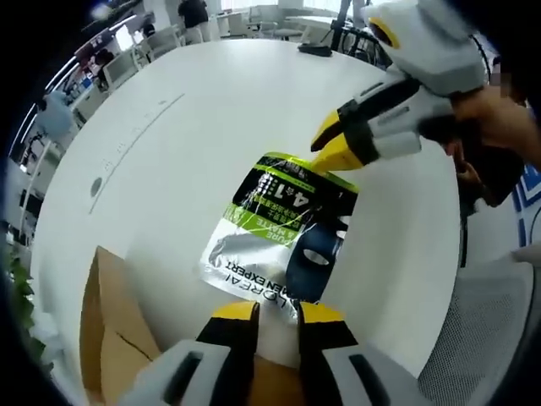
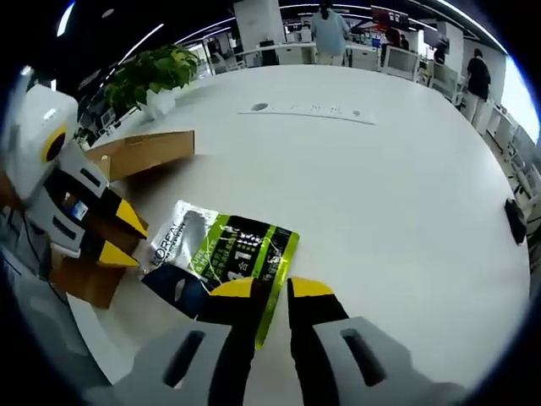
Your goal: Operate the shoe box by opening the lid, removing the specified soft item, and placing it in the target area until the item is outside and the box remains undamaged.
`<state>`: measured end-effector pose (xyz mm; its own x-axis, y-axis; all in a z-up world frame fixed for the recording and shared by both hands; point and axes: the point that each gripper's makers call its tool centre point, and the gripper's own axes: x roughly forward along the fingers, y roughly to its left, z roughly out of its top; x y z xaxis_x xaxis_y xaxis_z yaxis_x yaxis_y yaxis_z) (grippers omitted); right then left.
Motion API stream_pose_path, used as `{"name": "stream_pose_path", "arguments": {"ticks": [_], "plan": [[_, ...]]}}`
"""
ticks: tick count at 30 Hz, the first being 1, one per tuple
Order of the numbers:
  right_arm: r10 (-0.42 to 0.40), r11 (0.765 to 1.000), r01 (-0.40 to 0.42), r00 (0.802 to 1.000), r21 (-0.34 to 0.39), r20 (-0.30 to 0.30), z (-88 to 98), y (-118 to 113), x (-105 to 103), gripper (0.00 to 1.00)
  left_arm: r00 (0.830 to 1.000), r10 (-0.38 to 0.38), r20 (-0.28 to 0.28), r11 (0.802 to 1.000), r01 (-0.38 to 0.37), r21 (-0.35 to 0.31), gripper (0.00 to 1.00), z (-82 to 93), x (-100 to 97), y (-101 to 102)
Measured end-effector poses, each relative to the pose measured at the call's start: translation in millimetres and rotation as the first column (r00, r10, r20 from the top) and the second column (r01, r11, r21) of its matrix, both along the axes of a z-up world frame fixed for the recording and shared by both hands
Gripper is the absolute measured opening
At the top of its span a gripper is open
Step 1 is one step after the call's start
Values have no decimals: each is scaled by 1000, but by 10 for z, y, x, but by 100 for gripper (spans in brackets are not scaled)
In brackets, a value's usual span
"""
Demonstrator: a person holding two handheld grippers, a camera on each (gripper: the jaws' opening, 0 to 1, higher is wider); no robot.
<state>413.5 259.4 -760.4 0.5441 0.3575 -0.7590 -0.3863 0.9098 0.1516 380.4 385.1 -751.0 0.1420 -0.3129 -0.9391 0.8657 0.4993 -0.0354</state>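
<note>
At the bottom of the left gripper view, the left claw (image 1: pixel 278 311) stands with its yellow-tipped jaws slightly parted at the near edge of the sachet (image 1: pixel 279 233), a flat green, black and silver soft pack. I cannot tell whether the jaws pinch that edge or merely sit over it. The pack lies in the middle of the frame on the white worktop (image 1: pixel 211 127), outside the cardboard shoe box (image 1: pixel 114 330), which fills the lower left corner with a flap raised; so the removal looks done, and what remains is probably settling the pack in its target spot.

Beyond the sachet, in the upper right, the right claw (image 1: pixel 325 145) reaches in with its tips at the pack's far edge, a person's hand (image 1: pixel 499 114) behind it. In the right gripper view the same claw's jaws (image 2: pixel 270 290) are a little apart over the green end of the pack (no firm grip shows). Two claws at opposite ends suggest the pack is being laid flat, not dropped.

Farthest off, office chairs (image 1: pixel 139 51) ring the worktop's far edge.
</note>
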Motion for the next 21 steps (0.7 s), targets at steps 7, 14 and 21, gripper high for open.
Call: {"name": "stream_pose_path", "arguments": {"ticks": [7,14,21], "plan": [[18,1000,-18,1000,-11,13,100,-4,-76,17,999,39,3,997,-39,-70,21,177,-26,-15],[30,999,-29,999,-17,36,267,12,-150,20,992,124,-9,973,-123,-193,23,348,-67,-35],[43,999,-43,998,-12,50,387,47,-241,25,984,176,5,947,-168,-275,28,522,-111,50]]}}
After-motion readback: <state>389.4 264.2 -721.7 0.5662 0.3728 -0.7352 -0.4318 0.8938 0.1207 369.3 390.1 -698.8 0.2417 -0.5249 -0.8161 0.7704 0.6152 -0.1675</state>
